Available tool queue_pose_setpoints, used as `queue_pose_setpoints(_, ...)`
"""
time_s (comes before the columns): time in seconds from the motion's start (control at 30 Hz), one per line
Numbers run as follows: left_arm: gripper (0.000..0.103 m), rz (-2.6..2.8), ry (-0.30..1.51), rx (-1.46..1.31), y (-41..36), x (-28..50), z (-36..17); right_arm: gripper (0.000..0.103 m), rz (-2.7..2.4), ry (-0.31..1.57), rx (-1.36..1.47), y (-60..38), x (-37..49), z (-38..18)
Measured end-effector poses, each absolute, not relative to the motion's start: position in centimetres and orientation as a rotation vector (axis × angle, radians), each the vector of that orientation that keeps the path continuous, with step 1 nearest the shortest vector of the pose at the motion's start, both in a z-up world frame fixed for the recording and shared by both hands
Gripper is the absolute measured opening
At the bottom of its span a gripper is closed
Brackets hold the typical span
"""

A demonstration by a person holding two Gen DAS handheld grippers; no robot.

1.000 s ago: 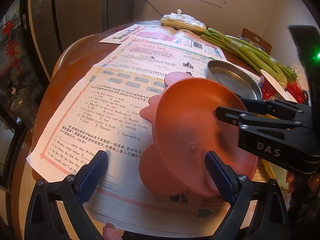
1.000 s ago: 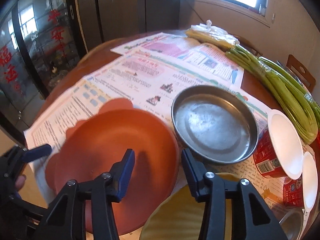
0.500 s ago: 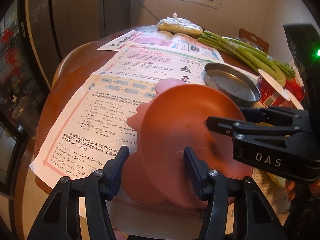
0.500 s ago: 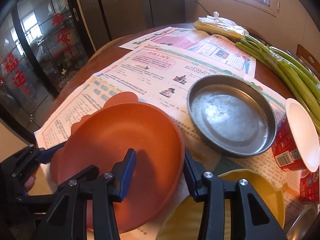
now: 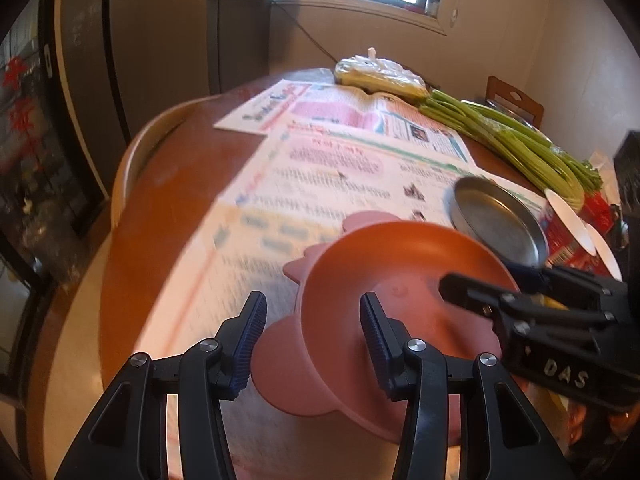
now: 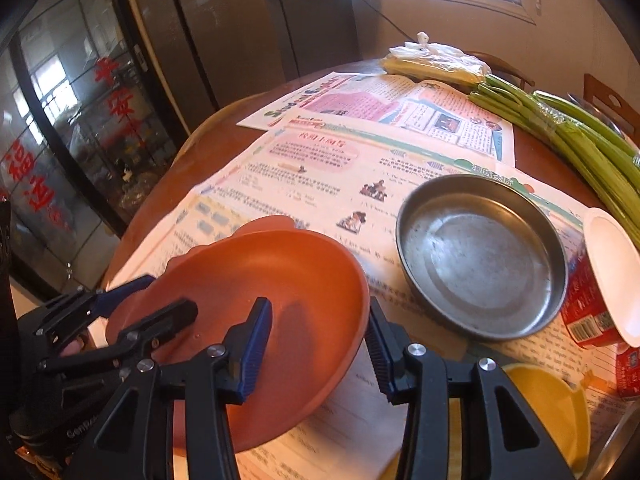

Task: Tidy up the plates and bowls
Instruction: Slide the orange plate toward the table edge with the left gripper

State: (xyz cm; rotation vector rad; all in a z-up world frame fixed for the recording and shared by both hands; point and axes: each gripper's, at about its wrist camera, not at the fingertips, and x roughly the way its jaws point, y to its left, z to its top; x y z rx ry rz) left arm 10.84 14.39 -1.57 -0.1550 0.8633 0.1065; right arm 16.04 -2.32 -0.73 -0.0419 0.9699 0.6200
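Observation:
An orange plate (image 5: 400, 264) (image 6: 260, 272) with pink ear-shaped tabs hangs tilted over the newspaper, held from both sides. The left gripper (image 5: 312, 340) straddles its near rim beside a pink tab. Its jaws are closing, one pad inside the dish and the other against the outside. My right gripper (image 6: 316, 344) is shut on the opposite rim, with the plate wall between its pads. In the left wrist view the right gripper (image 5: 484, 276) reaches in from the right. In the right wrist view the left gripper (image 6: 170, 292) comes in from the lower left.
A round steel dish (image 6: 480, 256) sits on the newspapers (image 6: 360, 160) just right of the plate. A yellow bowl (image 6: 548, 404) lies near the front right. Red cups with white lids (image 6: 600, 292) and green stalks (image 6: 592, 148) line the right side. The brown table edge (image 5: 160, 200) curves on the left.
The left jaws have come in from wide apart onto the plate's near rim. The plate has tipped and risen a little, and the left view has pulled back.

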Motion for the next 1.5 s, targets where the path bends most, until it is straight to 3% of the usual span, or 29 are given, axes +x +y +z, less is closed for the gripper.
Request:
queue_pose_setpoints(0.4,0.051,0.099,0.871,-0.109,15.9,15.8,-2.6,0.047,0.589,0.992,0.016,-1.8,17.3,-1.5)
queue_pose_setpoints(0.6,0.060,0.092,0.895,-0.112,15.9,16.4,-3.5,0.047,0.594,1.000,0.045,-2.0,17.0,-1.6)
queue_pose_setpoints(0.97,0.070,0.138,0.850,-0.091,15.5,15.1,-2.6,0.047,0.578,0.971,0.037,-2.5,16.4,-1.1)
queue_pose_setpoints(1.5,0.072,0.116,0.769,-0.060,12.8,11.7,1.2,0.047,0.508,0.809,0.084,-6.8,14.1,3.0)
